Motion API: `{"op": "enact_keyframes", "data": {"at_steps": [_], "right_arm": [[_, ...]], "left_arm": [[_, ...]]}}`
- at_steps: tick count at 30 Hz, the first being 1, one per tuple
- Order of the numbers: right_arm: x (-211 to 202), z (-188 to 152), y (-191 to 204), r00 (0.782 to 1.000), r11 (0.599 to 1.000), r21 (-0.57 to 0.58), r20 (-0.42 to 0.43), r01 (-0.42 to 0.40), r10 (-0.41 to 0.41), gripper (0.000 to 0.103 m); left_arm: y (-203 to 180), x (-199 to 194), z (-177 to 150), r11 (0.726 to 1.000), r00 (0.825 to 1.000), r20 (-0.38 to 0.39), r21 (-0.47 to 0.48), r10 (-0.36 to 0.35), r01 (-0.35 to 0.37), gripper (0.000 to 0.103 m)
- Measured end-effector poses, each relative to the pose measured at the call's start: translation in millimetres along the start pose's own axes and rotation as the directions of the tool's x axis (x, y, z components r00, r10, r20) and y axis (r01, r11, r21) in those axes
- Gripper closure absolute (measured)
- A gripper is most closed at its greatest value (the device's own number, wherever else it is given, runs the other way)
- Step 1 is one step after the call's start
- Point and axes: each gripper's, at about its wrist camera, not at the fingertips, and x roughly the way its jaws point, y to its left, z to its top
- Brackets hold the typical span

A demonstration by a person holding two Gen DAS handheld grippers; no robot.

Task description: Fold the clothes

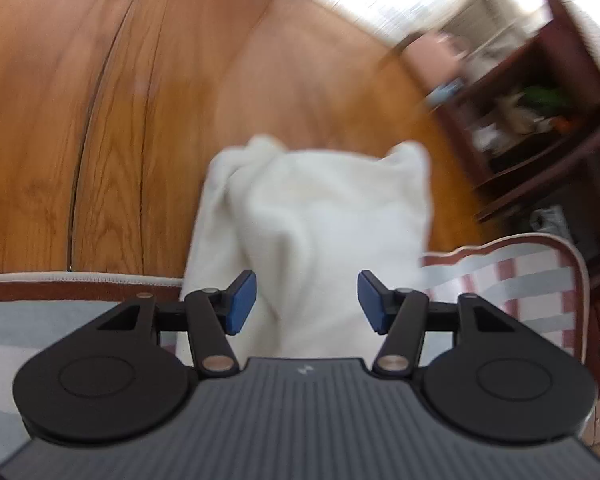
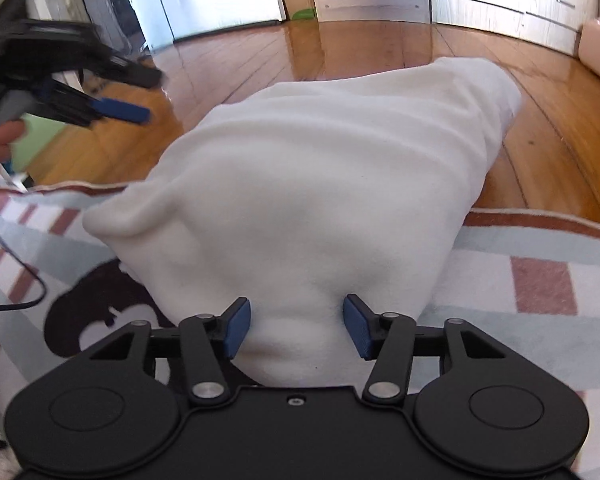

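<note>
One white garment [image 2: 320, 184] lies on one rug [image 2: 540, 264]. We see two grippers: left gripper [image 1: 306, 302] parted, gripping nothing; right gripper [image 2: 296, 326] parted, cloth loose between its pads.

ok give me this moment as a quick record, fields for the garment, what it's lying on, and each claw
garment: white fleece garment, bunched, not flat
surface: partly on patterned rug, far end over wooden floor
left claw: open, nothing pinched, fleece ahead of it
right claw: open, fleece lies between the blue pads, not clamped
fold: not yet neat
</note>
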Motion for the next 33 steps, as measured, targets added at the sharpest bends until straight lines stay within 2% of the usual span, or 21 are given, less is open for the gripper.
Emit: {"op": "enact_keyframes", "data": {"at_steps": [1, 3, 5, 6, 7, 8, 10, 12, 14, 16, 17, 18, 19, 21, 23, 25, 27, 28, 31, 32, 33], "right_arm": [[-1.1, 1.6, -0.8, 1.0, 1.0, -0.004, -0.002, -0.007, 0.007, 0.042], [-1.7, 2.4, 0.2, 1.0, 1.0, -0.023, -0.007, -0.017, 0.017, 0.041], [-2.1, 2.7, -0.3, 1.0, 0.999, -0.033, -0.008, -0.026, 0.026, 0.041], [-2.6, 3.1, -1.6, 0.999, 0.999, -0.033, -0.007, -0.032, 0.031, 0.041], [-2.9, 3.3, -3.2, 0.999, 0.999, -0.03, -0.005, -0.037, 0.037, 0.041], [-3.1, 2.8, -5.6, 0.999, 0.999, -0.017, 0.0, -0.045, 0.045, 0.041], [-3.8, 1.3, -8.0, 0.998, 0.998, -0.004, 0.01, -0.061, 0.061, 0.04], [-4.6, 1.2, -6.9, 0.998, 0.998, -0.016, 0.01, -0.065, 0.065, 0.04], [-5.7, 1.6, -5.8, 0.997, 0.997, -0.018, 0.012, -0.073, 0.073, 0.04], [-6.7, 3.0, -3.4, 0.996, 0.996, -0.027, 0.01, -0.086, 0.086, 0.04], [-5.6, 2.9, -1.2, 0.996, 0.996, -0.04, 0.004, -0.084, 0.084, 0.04], [-4.4, 2.8, 1.0, 0.997, 0.995, -0.055, -0.002, -0.082, 0.082, 0.04], [-3.4, 2.4, 3.3, 0.997, 0.994, -0.072, -0.004, -0.083, 0.082, 0.04], [-2.8, 3.3, 5.2, 0.995, 0.993, -0.07, -0.011, -0.097, 0.096, 0.04], [-3.6, 5.1, 6.4, 0.995, 0.993, -0.066, -0.028, -0.101, 0.1, 0.04], [-8.5, 8.1, 7.4, 0.995, 0.993, -0.07, -0.043, -0.097, 0.094, 0.04], [-15.1, 13.9, 7.4, 0.995, 0.994, -0.061, -0.022, -0.095, 0.093, 0.041], [-19.1, 17.8, 7.2, 0.996, 0.994, -0.053, 0.001, -0.094, 0.094, 0.042], [-30.8, 29.2, 6.5, 0.993, 0.995, -0.028, 0.067, -0.094, 0.095, 0.042], [-32.5, 32.9, 6.8, 0.992, 0.996, -0.025, 0.084, -0.088, 0.09, 0.042], [-25.8, 36.2, 9.4, 0.995, 0.997, -0.041, 0.079, -0.059, 0.062, 0.042]], "left_arm": [[2.9, 15.4, 4.2, 1.0, 0.999, -0.032, -0.008, 0.014, -0.015, 0.047], [8.8, 46.3, 12.6, 0.999, 0.994, -0.096, -0.023, 0.042, -0.044, 0.036], [6.2, 61.5, 12.0, 0.999, 0.995, -0.097, -0.04, -0.008, 0.004, 0.037], [4.6, 68.5, 11.3, 0.998, 0.995, -0.094, -0.049, -0.035, 0.031, 0.05], [-2.3, 70.5, 11.1, 0.998, 0.996, -0.075, -0.012, -0.055, 0.054, 0.072], [-11.7, 69.8, 10.4, 0.997, 0.997, -0.054, 0.03, -0.063, 0.065, 0.086], [-34.5, 48.8, 10.5, 0.982, 0.995, 0.031, 0.166, -0.094, 0.088, 0.089], [-45.8, 20.9, 21.0, 0.958, 0.971, 0.146, 0.244, -0.19, 0.151, 0.09], [-41.6, 5.7, 30.9, 0.953, 0.953, 0.168, 0.217, -0.251, 0.213, 0.091], [-34.8, 15.0, 27.9, 0.967, 0.975, 0.168, 0.231, -0.146, 0.105, 0.091], [-31.9, 25.9, 22.9, 0.963, 0.985, 0.166, 0.268, -0.047, 0.0, 0.091], [-26.9, 39.6, 16.3, 0.948, 0.985, 0.16, 0.298, 0.065, -0.111, 0.091], [-20.0, 54.0, 9.1, 0.927, 0.976, 0.145, 0.318, 0.161, -0.2, 0.091], [-3.5, 64.4, -0.9, 0.937, 0.967, 0.142, 0.249, 0.213, -0.243, 0.099], [-2.2, 53.5, -3.1, 0.944, 0.952, 0.18, 0.178, 0.246, -0.278, 0.097], [-9.1, 32.9, -4.5, 0.956, 0.943, 0.238, 0.123, 0.233, -0.267, 0.098], [-34.4, 7.6, -11.2, 0.962, 0.942, 0.306, 0.186, 0.136, -0.199, 0.098], [-49.0, -1.7, -15.2, 0.958, 0.948, 0.307, 0.235, 0.089, -0.166, 0.098], [-76.8, -12.4, -30.0, 0.945, 0.968, 0.247, 0.324, -0.04, -0.044, 0.098], [-80.1, -12.6, -35.0, 0.941, 0.974, 0.208, 0.339, -0.092, 0.017, 0.098], [-74.8, -4.1, -39.8, 0.948, 0.98, 0.165, 0.315, -0.107, 0.051, 0.098]]}}
